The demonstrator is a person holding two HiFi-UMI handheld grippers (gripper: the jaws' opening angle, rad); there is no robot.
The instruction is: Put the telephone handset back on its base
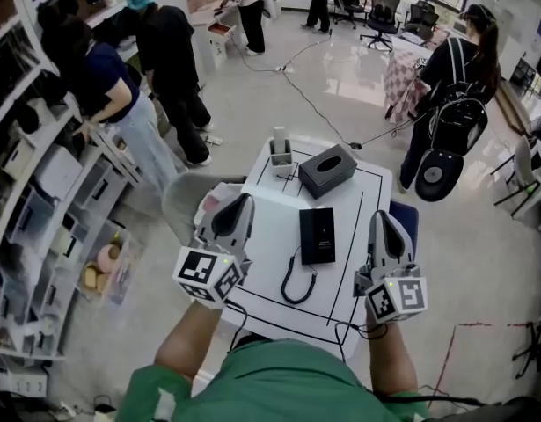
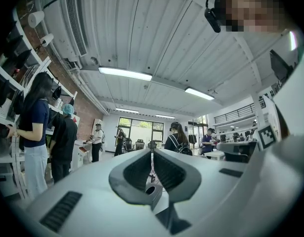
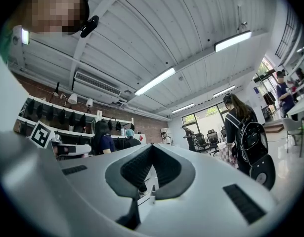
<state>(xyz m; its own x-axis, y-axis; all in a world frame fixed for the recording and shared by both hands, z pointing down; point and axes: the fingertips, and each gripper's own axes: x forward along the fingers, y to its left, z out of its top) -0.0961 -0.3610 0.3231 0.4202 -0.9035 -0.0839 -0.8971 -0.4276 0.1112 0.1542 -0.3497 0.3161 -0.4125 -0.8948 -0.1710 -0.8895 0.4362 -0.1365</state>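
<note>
The left gripper (image 2: 152,154) has its jaws pressed together with nothing between them, only a thin slit showing in the left gripper view; the right gripper (image 3: 150,149) is likewise closed and empty in the right gripper view; in the head view the left gripper (image 1: 241,202) rises at lower left of centre and the right gripper (image 1: 382,218) at lower right of centre, each pointing toward the top of the frame and held over an edge of the white table (image 1: 266,227); between them, at the middle of the frame and touched by neither, lies the black telephone (image 1: 317,236), a flat dark block in which the handset cannot be told apart from the base; its coiled cord (image 1: 294,284) loops on the table below and left of it; above the telephone sits a dark tissue box (image 1: 327,170), and just left of that a small stand (image 1: 281,152) holding something pale; people stand at the upper left and upper right of the frame.
</note>
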